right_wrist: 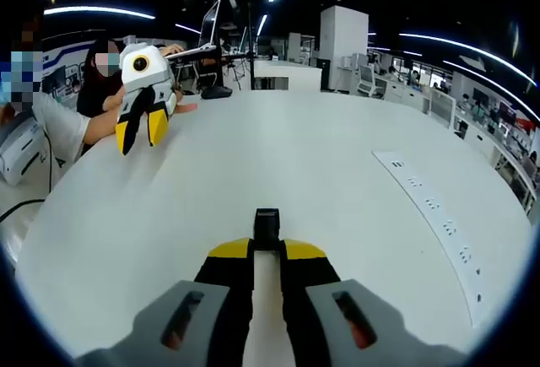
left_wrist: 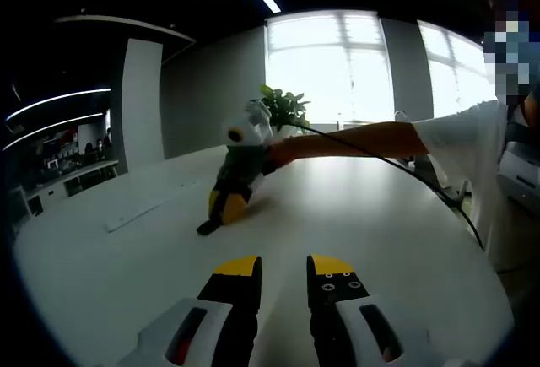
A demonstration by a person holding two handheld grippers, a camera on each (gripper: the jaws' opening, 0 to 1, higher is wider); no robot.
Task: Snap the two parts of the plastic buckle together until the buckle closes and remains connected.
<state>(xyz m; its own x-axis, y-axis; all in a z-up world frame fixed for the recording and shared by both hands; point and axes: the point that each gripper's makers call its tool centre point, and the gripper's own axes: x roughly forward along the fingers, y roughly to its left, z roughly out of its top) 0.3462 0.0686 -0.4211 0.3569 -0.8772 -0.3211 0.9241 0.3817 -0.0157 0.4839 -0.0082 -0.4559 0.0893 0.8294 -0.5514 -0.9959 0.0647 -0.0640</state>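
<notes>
A small black buckle part sticks out from the tips of my right gripper, which is shut on it low over the white table. In the left gripper view the same right gripper tilts down at the table's middle, the black part touching the surface. My left gripper is open with nothing between its yellow-tipped fingers. The right gripper view has the left gripper at the far left, held above the table by a hand, its jaws apart.
A white socket strip lies along the table's right side, also seen as a strip. A black cable trails from the person's arm. A potted plant stands at the far edge. A dark object lies at the back.
</notes>
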